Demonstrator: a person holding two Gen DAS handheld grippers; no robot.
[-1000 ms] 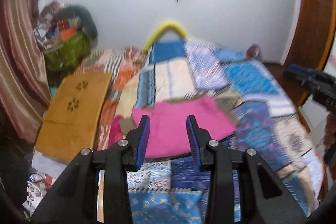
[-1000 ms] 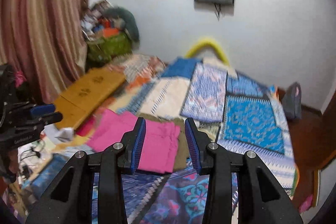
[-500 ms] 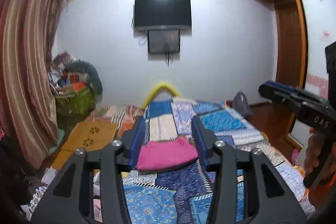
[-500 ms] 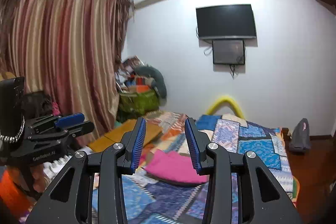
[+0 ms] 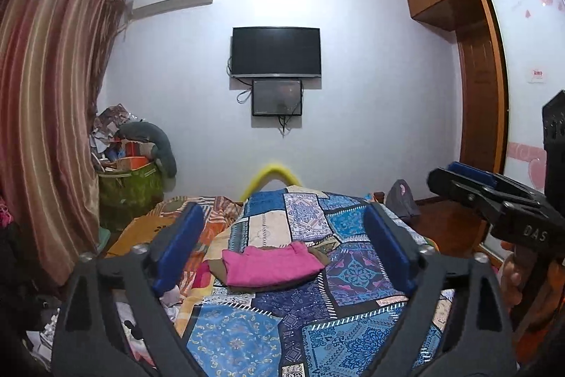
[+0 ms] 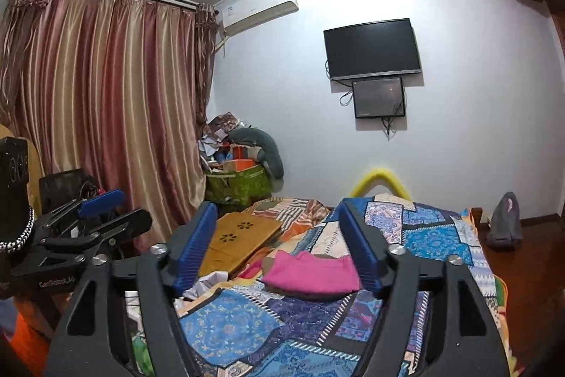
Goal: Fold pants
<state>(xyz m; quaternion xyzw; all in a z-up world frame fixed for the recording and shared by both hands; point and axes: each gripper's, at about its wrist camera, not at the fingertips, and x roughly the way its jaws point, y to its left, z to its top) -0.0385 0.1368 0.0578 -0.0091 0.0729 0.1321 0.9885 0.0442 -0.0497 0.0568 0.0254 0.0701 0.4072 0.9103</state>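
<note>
The pink pants [image 5: 270,264] lie folded in a flat bundle on the patchwork bedspread [image 5: 317,313], on top of a brown cloth [image 5: 319,255]. They also show in the right wrist view [image 6: 310,274]. My left gripper [image 5: 282,249] is open and empty, held well back from the pants. My right gripper [image 6: 277,249] is open and empty, also held back above the bed's near end. Each gripper shows at the edge of the other's view, the right one [image 5: 469,179] and the left one [image 6: 102,211].
A wooden lap desk [image 6: 240,239] lies on the bed's left side. A green basket of clutter [image 5: 130,186] stands by the striped curtain [image 5: 46,129]. A TV [image 5: 276,52] hangs on the far wall. A grey bag [image 6: 505,218] sits on the floor to the right.
Both grippers pulled back and tilted up from the pants, so the bundle looks smaller and farther. Both jaws opened wider.
</note>
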